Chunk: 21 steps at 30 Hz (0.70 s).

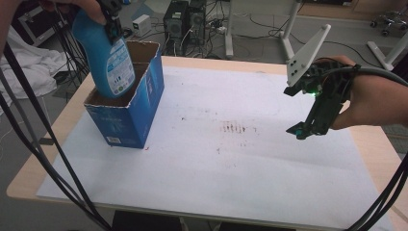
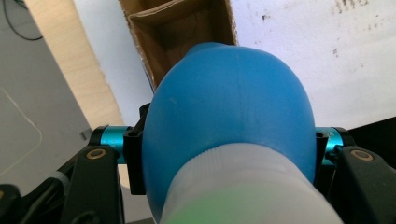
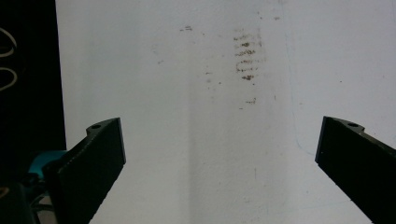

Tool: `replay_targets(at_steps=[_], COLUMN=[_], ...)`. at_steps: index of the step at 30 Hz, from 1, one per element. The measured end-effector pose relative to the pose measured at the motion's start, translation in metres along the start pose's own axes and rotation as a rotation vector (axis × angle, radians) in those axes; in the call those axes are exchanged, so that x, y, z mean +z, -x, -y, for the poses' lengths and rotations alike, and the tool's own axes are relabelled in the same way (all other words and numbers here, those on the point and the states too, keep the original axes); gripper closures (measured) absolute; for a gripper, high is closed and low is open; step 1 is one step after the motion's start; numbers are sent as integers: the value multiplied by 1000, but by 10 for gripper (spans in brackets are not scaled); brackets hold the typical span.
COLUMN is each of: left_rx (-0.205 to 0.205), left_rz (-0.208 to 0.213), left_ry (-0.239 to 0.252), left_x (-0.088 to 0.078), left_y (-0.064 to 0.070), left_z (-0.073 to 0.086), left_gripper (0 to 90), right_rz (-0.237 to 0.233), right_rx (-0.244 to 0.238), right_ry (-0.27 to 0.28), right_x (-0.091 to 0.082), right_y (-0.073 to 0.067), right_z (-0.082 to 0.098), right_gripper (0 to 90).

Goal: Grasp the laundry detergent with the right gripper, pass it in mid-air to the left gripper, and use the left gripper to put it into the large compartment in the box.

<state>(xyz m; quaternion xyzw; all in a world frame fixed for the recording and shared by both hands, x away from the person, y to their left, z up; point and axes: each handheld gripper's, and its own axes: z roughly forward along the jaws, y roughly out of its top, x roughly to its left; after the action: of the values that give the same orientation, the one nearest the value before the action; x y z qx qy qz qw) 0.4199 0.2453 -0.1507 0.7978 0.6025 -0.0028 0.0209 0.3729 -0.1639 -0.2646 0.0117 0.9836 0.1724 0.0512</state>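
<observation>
A blue bottle (image 1: 108, 55) with a printed label hangs base-down, its lower end inside the open top of a blue cardboard box (image 1: 139, 103) at the table's left. My left gripper (image 1: 111, 21) is shut on the bottle's upper part. In the left gripper view the bottle (image 2: 229, 116) sits between the black jaws, its white cap near the camera, the box's brown inside (image 2: 180, 35) beyond it. My right gripper (image 1: 300, 130) hovers over the table's right side, jaws wide open with nothing between them; its view looks down on the white sheet (image 3: 201, 140).
A white sheet (image 1: 231, 159) with a brown smudge (image 1: 235, 128) covers the wooden table (image 1: 29, 173). Black cables hang at the left and lower right. Computer towers (image 1: 183, 21), desk legs and white cloth stand on the floor beyond the table.
</observation>
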Motion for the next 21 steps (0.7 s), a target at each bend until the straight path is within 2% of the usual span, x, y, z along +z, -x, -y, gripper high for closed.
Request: replay_targets(at_steps=[9, 11, 13, 17, 19, 21], left_rx=[137, 190, 226, 354, 431, 482], left_rz=[15, 14, 23, 37, 35, 30], left_ry=[-68, -67, -68, -73, -78, -78], left_x=[48, 57, 65, 80, 88, 95], left_y=[-5, -5, -6, -7, -6, -5], left_z=[-5, -5, -5, -5, -4, -5], left_gripper=[386, 386, 386, 386, 386, 386], right_rz=[11, 17, 16, 18, 18, 18], right_rx=[-2, 0, 1, 2, 3, 4], right_ry=[-10, -9, -14, -23, -27, -28], right_x=[1, 1, 1, 2, 2, 2], right_y=[-3, -3, -4, -5, -5, -5], right_z=[1, 1, 2, 2, 2, 2], right_gripper=[9, 9, 9, 9, 9, 9])
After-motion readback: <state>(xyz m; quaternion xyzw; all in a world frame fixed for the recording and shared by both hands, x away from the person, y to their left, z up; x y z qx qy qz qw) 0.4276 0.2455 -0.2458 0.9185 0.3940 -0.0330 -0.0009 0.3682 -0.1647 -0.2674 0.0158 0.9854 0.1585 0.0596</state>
